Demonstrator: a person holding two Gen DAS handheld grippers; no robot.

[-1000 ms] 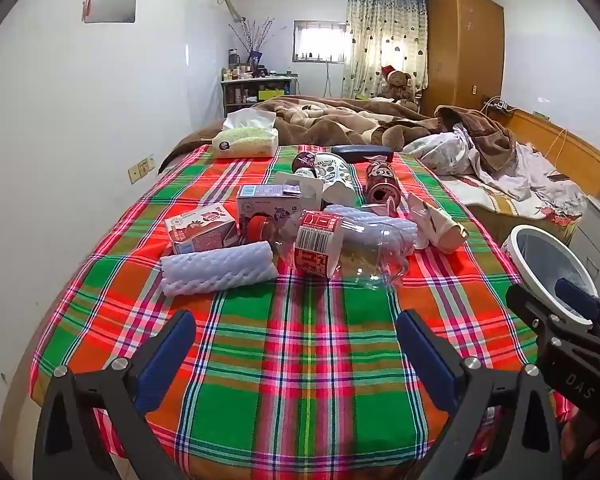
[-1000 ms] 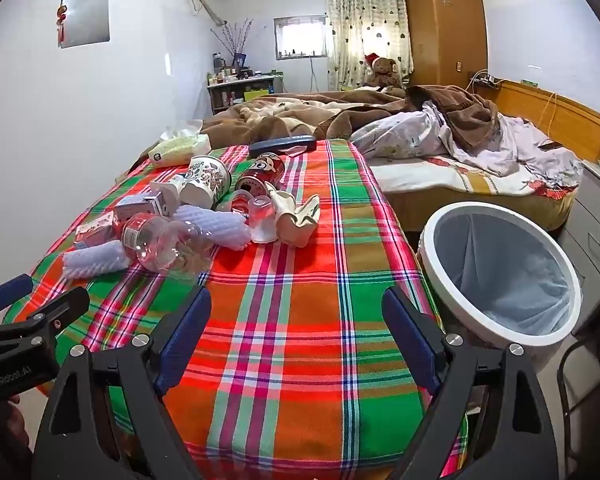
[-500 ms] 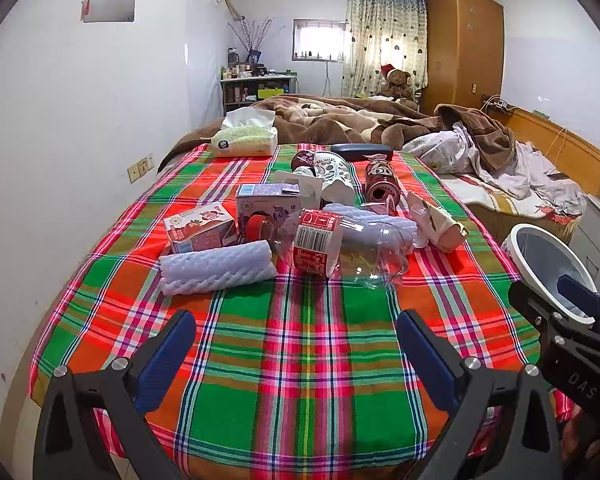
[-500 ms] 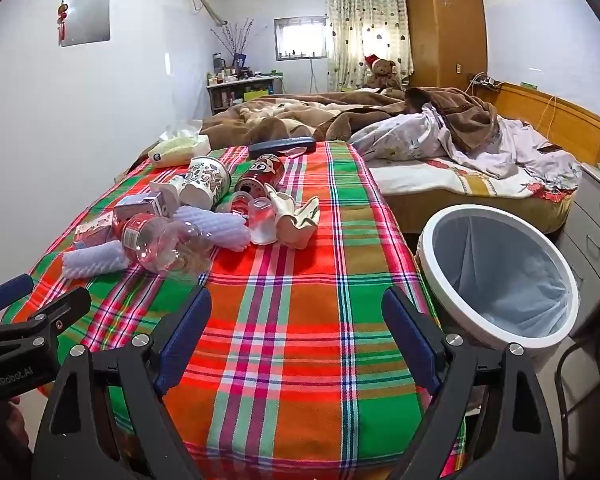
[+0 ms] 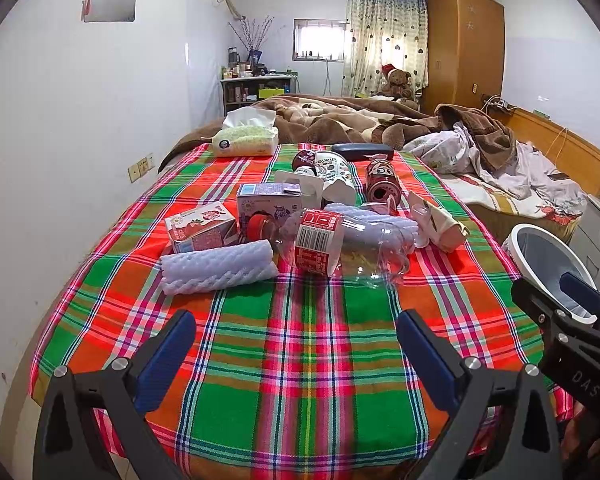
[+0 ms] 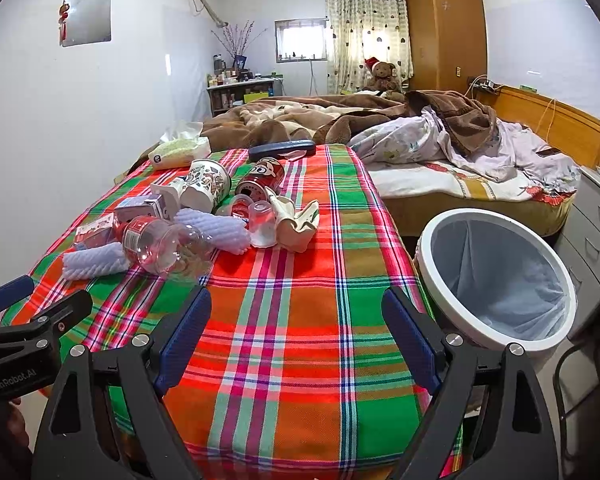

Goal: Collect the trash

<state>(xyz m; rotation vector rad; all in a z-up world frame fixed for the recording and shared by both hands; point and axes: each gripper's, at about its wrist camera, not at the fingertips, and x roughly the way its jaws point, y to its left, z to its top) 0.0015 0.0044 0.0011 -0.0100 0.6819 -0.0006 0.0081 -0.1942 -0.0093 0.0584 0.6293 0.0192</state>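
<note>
Trash lies in a cluster on the plaid-covered table (image 5: 300, 344): a clear plastic bottle with a red label (image 5: 340, 248) (image 6: 160, 246), a white foam sleeve (image 5: 218, 266), a strawberry carton (image 5: 200, 228), a purple carton (image 5: 268, 204), a red can (image 5: 382, 180) (image 6: 262, 180), a patterned cup (image 5: 336, 174) and a crumpled paper cup (image 5: 440, 222). A white-rimmed bin with a liner (image 6: 496, 276) (image 5: 548, 260) stands right of the table. My left gripper (image 5: 296, 344) and right gripper (image 6: 296, 328) are open and empty over the near table edge.
A tissue pack (image 5: 246, 140) and a dark case (image 5: 362, 151) lie at the table's far end. A bed with blankets (image 6: 440, 148) is behind and right. Grey drawers (image 6: 596, 220) stand beside the bin. A white wall runs along the left.
</note>
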